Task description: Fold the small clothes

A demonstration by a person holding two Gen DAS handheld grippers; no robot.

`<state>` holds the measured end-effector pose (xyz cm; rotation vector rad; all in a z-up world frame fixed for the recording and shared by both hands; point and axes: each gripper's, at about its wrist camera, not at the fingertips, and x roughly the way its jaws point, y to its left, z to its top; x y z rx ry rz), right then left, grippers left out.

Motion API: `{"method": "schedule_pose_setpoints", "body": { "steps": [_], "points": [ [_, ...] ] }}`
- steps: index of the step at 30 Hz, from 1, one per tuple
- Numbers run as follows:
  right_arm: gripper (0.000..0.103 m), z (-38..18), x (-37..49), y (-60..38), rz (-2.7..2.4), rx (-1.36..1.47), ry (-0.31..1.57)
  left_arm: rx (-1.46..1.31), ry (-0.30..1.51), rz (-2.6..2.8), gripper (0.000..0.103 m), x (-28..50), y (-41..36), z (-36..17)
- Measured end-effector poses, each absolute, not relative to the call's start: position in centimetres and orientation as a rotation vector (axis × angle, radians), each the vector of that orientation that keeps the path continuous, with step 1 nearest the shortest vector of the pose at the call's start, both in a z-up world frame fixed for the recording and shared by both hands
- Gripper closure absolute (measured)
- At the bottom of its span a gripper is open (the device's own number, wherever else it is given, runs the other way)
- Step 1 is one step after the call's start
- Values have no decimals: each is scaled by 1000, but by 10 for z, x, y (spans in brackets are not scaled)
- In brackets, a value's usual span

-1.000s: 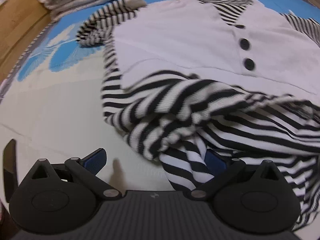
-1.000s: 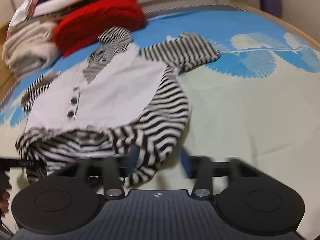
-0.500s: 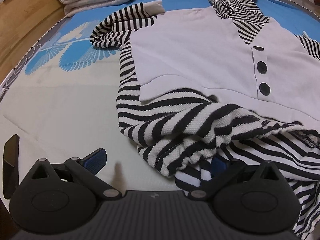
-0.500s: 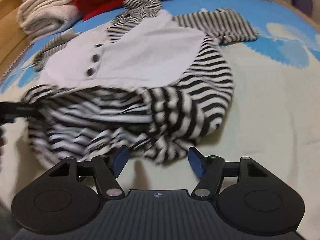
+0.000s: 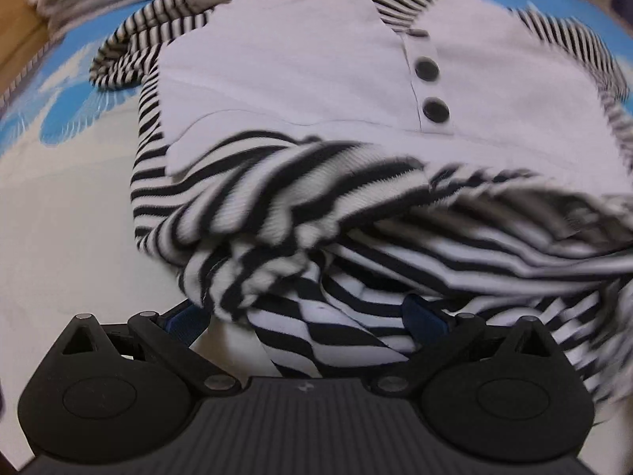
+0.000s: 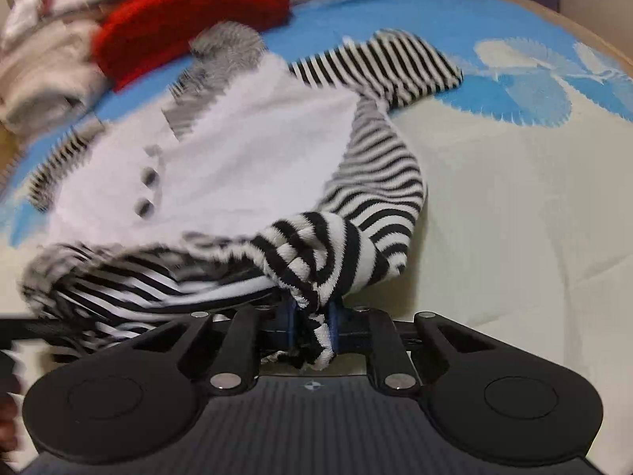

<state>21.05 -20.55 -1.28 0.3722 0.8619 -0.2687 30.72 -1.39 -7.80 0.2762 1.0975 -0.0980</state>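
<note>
Starting at the left gripper (image 5: 304, 318): its jaws stand wide apart with the striped hem of the shirt (image 5: 316, 79) draped between them, and the blue pads do not press on the cloth, so it is released, just as it was half a second ago; the bunched hem now sits closer to this camera and covers more of the left pad. Moving right, the shirt lies face up on the blue and cream blanket (image 6: 494, 198), white chest panel and two dark buttons (image 5: 435, 110) showing, its lower part rumpled. Over on the right, the big change: the right gripper (image 6: 310, 324), open and short of the cloth half a second ago, has just been closing, and its jaws now pinch a fold of the striped hem. Behind, the red jumper (image 6: 190, 16) and folded pile sit blurred.
</note>
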Motion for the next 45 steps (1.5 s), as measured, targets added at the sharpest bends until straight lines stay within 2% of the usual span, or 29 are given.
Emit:
{"method": "schedule_pose_setpoints", "body": {
  "steps": [4,6,8,10,14,21,25,31,38,39,40,41,42,43,44,45],
  "points": [
    [87,7,181,-228,-242,404,769,270,1065,-67,0,305,-16,-73],
    [87,8,170,-235,-255,368,749,234,1049,-60,5,302,-10,-65],
    [88,4,159,-233,-281,259,765,169,1038,-100,28,295,-3,-52],
    [88,-1,150,-226,-277,162,794,135,1027,-126,40,284,3,-39],
    [89,-3,137,-213,-267,24,775,179,974,-173,52,259,9,-13],
    [89,28,132,-223,-285,49,645,299,874,-252,48,223,25,22],
    [89,35,145,-237,-298,93,597,343,882,-248,26,226,26,17],
    [89,27,178,-250,-335,119,626,311,957,-213,3,249,34,7],
    [89,23,190,-253,-347,172,638,92,1040,-259,2,257,64,4],
    [89,23,190,-255,-348,188,641,47,1052,-269,5,258,69,4],
    [89,24,192,-257,-348,207,643,-7,1061,-293,15,259,73,5],
    [89,25,191,-257,-346,222,645,-46,1065,-323,35,260,76,5],
    [89,26,190,-258,-345,240,648,-74,1068,-348,45,260,77,6],
    [89,26,190,-259,-339,263,649,-88,1066,-362,60,259,76,7],
    [89,26,189,-260,-327,287,651,-83,1059,-361,68,257,75,8],
    [89,27,188,-260,-319,304,652,-71,1043,-354,70,253,72,11]
  ]
}}
